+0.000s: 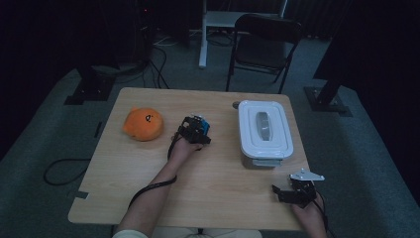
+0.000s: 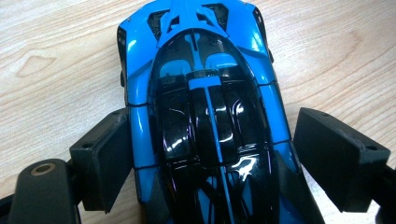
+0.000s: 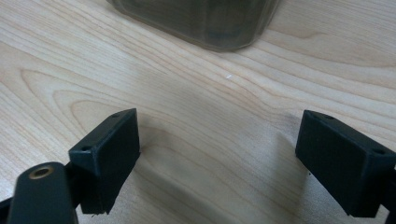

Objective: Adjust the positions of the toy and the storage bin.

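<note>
While the blue and black toy car (image 2: 205, 116) sits on the wooden table (image 1: 213, 188) near its middle, the left gripper (image 2: 205, 154) straddles it: one pad touches the car's side, the other stands just clear, so nothing is clamped. The right gripper (image 3: 219, 158) rests spread wide over bare wood near the lidded white container (image 1: 264, 130). An orange plush toy (image 1: 143, 124) lies to the left of the car.

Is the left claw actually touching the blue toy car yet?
Touching on one side. In the left gripper view the left claw straddles the blue toy car: one pad meets its flank, the other pad stands off with bare table between.
</note>
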A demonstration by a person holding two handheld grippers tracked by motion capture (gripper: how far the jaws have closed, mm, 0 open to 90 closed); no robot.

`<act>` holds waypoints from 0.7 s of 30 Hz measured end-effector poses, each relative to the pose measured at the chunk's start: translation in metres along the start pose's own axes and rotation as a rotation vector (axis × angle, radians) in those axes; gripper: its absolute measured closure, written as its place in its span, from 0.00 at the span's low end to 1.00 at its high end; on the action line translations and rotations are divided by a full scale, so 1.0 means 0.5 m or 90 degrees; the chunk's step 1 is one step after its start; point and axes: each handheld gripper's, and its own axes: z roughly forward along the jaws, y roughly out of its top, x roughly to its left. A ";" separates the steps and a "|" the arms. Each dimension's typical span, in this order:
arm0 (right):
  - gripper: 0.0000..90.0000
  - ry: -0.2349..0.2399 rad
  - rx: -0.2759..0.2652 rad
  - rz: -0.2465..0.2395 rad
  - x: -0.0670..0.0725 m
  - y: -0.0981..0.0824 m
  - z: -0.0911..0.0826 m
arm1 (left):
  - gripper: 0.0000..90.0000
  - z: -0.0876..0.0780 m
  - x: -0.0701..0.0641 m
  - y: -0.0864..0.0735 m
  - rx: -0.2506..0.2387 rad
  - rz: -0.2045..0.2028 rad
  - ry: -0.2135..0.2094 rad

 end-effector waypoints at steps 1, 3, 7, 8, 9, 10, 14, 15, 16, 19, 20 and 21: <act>0.15 0.000 0.000 0.000 0.000 0.000 0.000 | 0.20 -0.002 0.002 0.000 -0.003 -0.004 0.003; 0.15 -0.001 0.000 0.000 0.000 0.000 0.000 | 0.25 -0.002 0.005 0.000 -0.004 -0.003 0.002; 0.15 -0.001 0.000 0.001 0.000 0.000 0.000 | 0.26 -0.004 0.004 -0.002 -0.007 0.006 -0.001; 0.15 -0.001 0.000 0.001 0.000 0.000 0.000 | 0.27 -0.006 0.005 -0.002 -0.007 0.008 -0.002; 0.15 -0.001 0.000 0.001 0.000 0.000 0.000 | 0.28 -0.007 0.006 -0.004 -0.009 0.009 -0.002; 0.15 -0.001 0.000 0.001 0.000 0.000 0.000 | 0.28 -0.008 0.006 -0.005 -0.010 0.014 -0.002; 0.15 -0.001 0.000 0.001 0.000 0.000 0.000 | 0.29 -0.015 0.009 -0.009 -0.011 0.020 -0.007; 0.15 -0.001 0.000 0.001 0.000 0.000 0.000 | 0.29 -0.015 0.009 -0.009 -0.011 0.020 -0.007; 0.15 -0.002 0.000 0.001 0.000 0.000 0.000 | 0.29 -0.019 0.008 -0.011 -0.009 0.025 -0.012; 0.15 -0.002 0.000 0.002 0.000 0.000 0.000 | 0.29 -0.028 0.006 -0.013 -0.011 0.036 -0.011; 0.15 -0.002 0.000 0.001 0.000 0.000 0.000 | 0.29 -0.033 0.007 -0.014 -0.015 0.036 -0.011; 0.15 -0.002 0.000 0.002 0.000 0.000 0.000 | 0.29 -0.039 0.007 -0.015 -0.019 0.038 -0.011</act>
